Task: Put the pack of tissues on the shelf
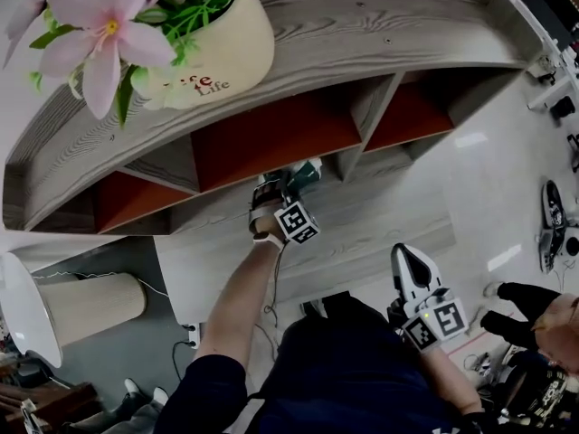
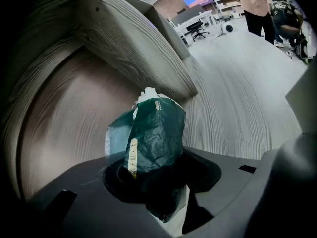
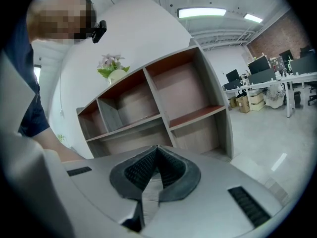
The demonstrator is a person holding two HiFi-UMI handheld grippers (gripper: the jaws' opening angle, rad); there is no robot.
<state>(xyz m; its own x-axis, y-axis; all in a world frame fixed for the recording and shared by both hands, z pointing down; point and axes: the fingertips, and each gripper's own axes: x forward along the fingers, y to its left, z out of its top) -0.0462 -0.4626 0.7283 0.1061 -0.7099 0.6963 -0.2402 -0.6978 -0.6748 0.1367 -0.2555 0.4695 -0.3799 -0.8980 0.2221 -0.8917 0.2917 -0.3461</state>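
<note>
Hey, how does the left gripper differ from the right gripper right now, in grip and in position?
The left gripper is clamped on the dark green crinkled plastic pack of tissues; the right gripper has its jaws together on nothing. The left gripper reaches out to the grey wood-grain shelf; the right gripper hangs back near the person's body, apart from it. Both carry a marker cube.

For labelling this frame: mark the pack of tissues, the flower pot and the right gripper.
pack of tissues (image 2: 157,133): left gripper view, middle of the green wrapper.
flower pot (image 1: 237,48): head view, cream side wall.
right gripper (image 3: 157,148): right gripper view, where the fingertips meet.
</note>
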